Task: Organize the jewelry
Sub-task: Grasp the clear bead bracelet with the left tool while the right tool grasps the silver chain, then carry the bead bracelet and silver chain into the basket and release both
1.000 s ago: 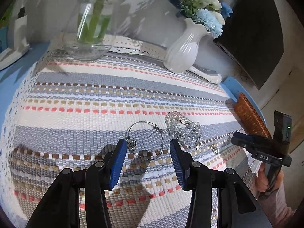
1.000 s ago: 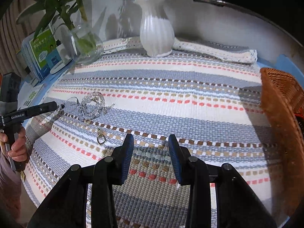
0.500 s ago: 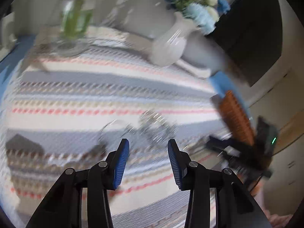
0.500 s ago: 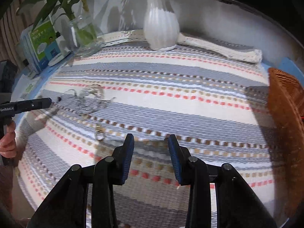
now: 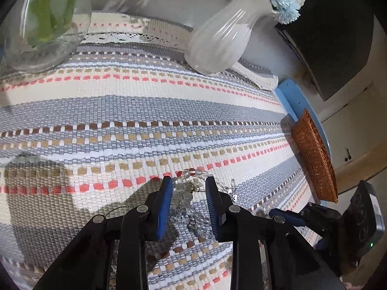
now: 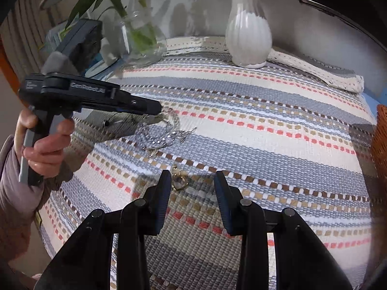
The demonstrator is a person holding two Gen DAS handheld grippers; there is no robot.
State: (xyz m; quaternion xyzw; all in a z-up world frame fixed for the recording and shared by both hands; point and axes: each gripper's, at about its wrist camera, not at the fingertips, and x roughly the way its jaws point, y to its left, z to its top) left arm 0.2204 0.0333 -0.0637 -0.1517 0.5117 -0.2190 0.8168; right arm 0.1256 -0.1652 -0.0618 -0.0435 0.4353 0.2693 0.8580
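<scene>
a striped woven cloth (image 5: pixel 145 101) in grey, cream, tan and coral covers the table from near to far. at its far edge stand a ribbed white ceramic vase (image 6: pixel 249 33) with pale blue flowers and, to its left, a clear glass vase (image 5: pixel 43 21) holding green stems. an orange-brown wicker basket (image 5: pixel 314 157) sits at the right edge of the cloth.

the left gripper (image 5: pixel 188 193) is held low and roughly level over the near left part of the cloth, a bare hand (image 6: pixel 46 142) in a mauve sleeve wrapped round its grey handle. its blue-padded jaws stand partly open, one on each side of a clear crystal bead bracelet (image 5: pixel 191 188) that lies on the cloth; the pads are close to the beads, but i cannot tell whether they touch, and nothing is gripped. a thin silver wire bangle (image 5: pixel 116 210) curves out from under the left jaw.

the right gripper (image 6: pixel 192 183) hovers over the near middle of the cloth, jaws wide apart and holding nothing. a small gold heart-shaped clasp (image 6: pixel 179 181) lies on the cloth just beside its left fingertip, nearer than the bracelet.
</scene>
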